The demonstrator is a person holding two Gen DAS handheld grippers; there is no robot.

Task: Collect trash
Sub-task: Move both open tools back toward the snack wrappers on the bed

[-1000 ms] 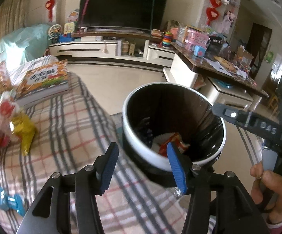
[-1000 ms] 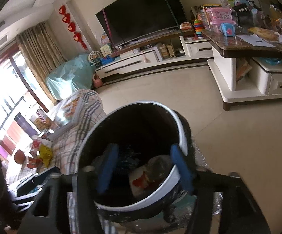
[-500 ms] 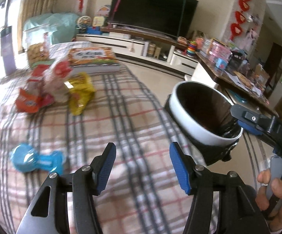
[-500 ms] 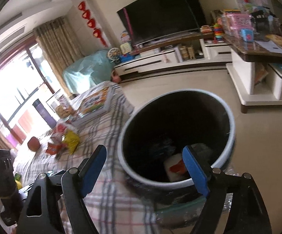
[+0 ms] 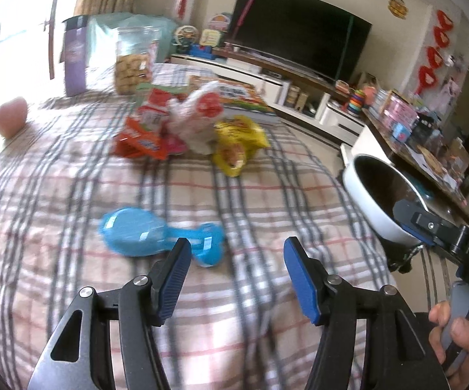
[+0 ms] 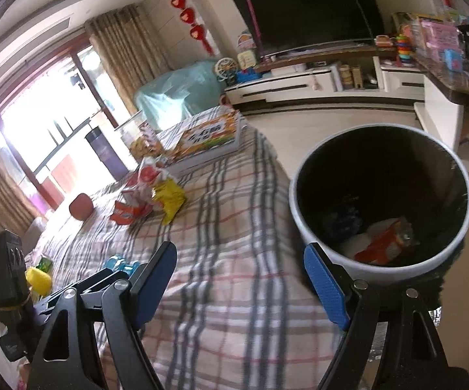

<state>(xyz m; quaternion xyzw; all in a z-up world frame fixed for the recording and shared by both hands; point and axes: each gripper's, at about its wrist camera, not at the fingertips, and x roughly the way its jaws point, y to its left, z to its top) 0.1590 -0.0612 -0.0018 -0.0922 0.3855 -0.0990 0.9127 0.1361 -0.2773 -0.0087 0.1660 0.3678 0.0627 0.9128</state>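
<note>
Snack wrappers lie heaped on the plaid cover: an orange packet [image 5: 138, 144], a white bag with a red print [image 5: 198, 120] and a yellow packet [image 5: 237, 149]; the heap [image 6: 143, 191] also shows in the right wrist view. A blue plastic item [image 5: 133, 232] lies just ahead and left of my left gripper [image 5: 237, 243], whose jaws are opening with nothing between them. The white-rimmed bin [image 6: 302, 224] stands off the cover's right edge, holding an orange packet [image 6: 382, 245]. My right gripper [image 6: 239, 253] is open and empty, its right finger near the bin's rim.
A picture book [image 6: 208, 138], a cookie jar [image 5: 133, 65] and a purple tumbler [image 5: 75, 61] stand at the far end of the cover. A brown round object [image 6: 80, 206] lies to the left. A TV unit [image 6: 299, 87] lines the far wall. Bare floor surrounds the bin.
Both views swung left, away from the bin and over the plaid cover. The wrapper heap and the blue item came into the middle. The bin slid to the right side.
</note>
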